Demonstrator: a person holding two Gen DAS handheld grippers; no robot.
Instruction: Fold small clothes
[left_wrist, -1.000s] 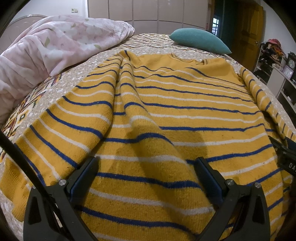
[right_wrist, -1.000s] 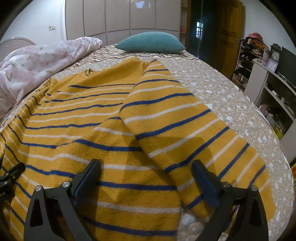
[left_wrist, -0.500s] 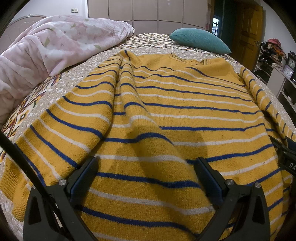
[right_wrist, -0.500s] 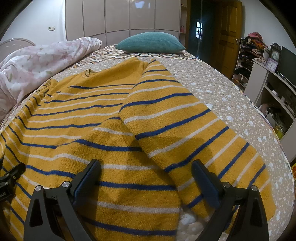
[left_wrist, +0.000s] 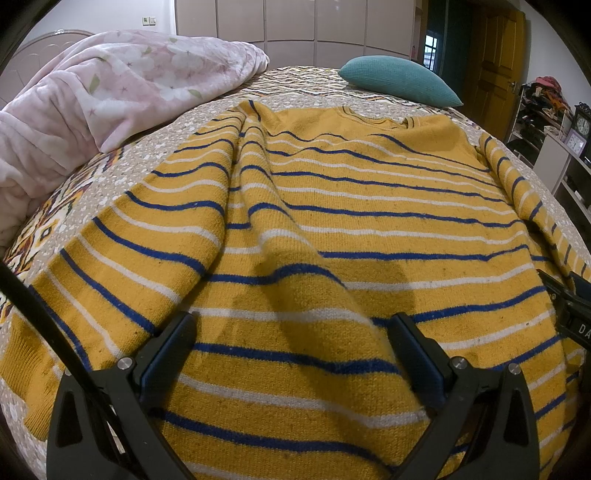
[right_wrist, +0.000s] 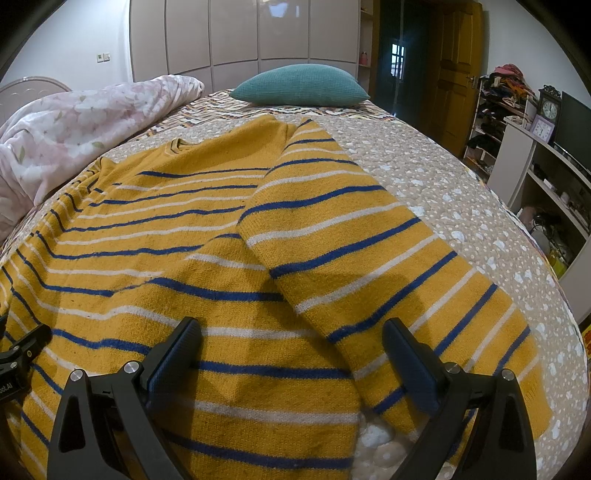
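Lying lengthwise, the sweater (left_wrist: 332, 229) points its collar toward the pillow (left_wrist: 399, 79); left claw (left_wrist: 295, 350) and right claw (right_wrist: 291, 350) both gape apart.

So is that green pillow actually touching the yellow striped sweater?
Apart. In the right wrist view, a strip of patterned bedspread shows plainly between the teal pillow and the sweater.

White letters "DA" show on the black gripper (left_wrist: 574, 314) poking in at the right edge of the left view, and "ooLAI" shows on the one (right_wrist: 16, 360) at the left edge of the right view.
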